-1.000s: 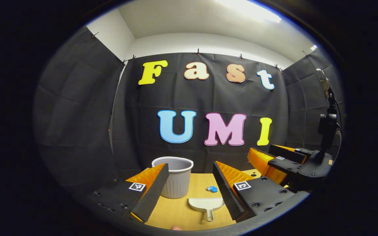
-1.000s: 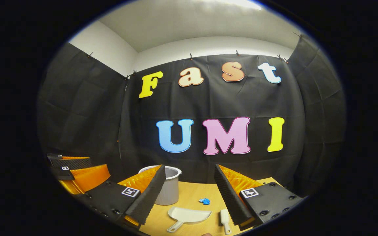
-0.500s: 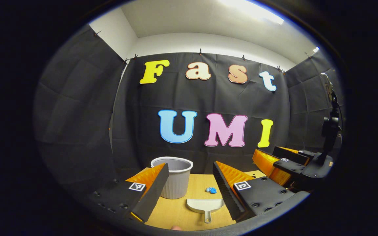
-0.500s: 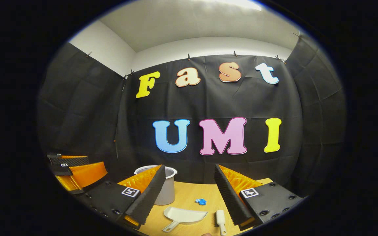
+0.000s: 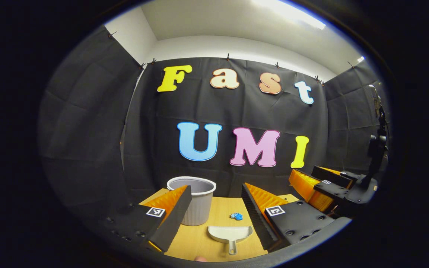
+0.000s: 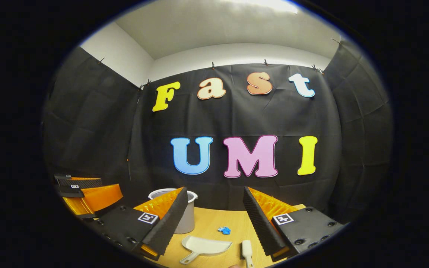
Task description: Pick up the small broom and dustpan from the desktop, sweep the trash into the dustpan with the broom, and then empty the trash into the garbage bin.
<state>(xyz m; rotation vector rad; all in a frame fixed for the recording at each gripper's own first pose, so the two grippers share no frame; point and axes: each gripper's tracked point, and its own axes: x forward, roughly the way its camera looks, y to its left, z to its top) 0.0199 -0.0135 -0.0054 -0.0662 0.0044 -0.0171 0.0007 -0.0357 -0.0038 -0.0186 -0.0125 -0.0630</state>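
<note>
Both views have shifted a little since a second ago: in the left gripper view the dustpan now sits slightly lower and more to the left between our fingers, and in the right gripper view the bin, trash and broom have all slid leftward.

From our left claw (image 5: 214, 214), going left to right, we see the grey ribbed garbage bin (image 5: 195, 201) standing on the wooden table (image 5: 199, 240), partly behind our left finger. Next comes the white dustpan (image 5: 229, 234), lying flat between the two fingers with its handle pointing back toward us. Just beyond it lies the small blue trash (image 5: 236, 216), close to our right finger. Farther right, our right claw (image 5: 320, 186) hangs above the table's edge. The left claw is spread wide and holds nothing.

From our right claw (image 6: 214, 216), the left claw (image 6: 88, 193) shows at the far left. Then the garbage bin (image 6: 188, 219) stands behind our left finger, the dustpan (image 6: 203, 247) lies ahead of it toward us, the blue trash (image 6: 223, 230) sits between the fingers farther off, and the small broom (image 6: 247, 251) lies just beside our right finger. This claw too is spread wide, gripping nothing.
</note>
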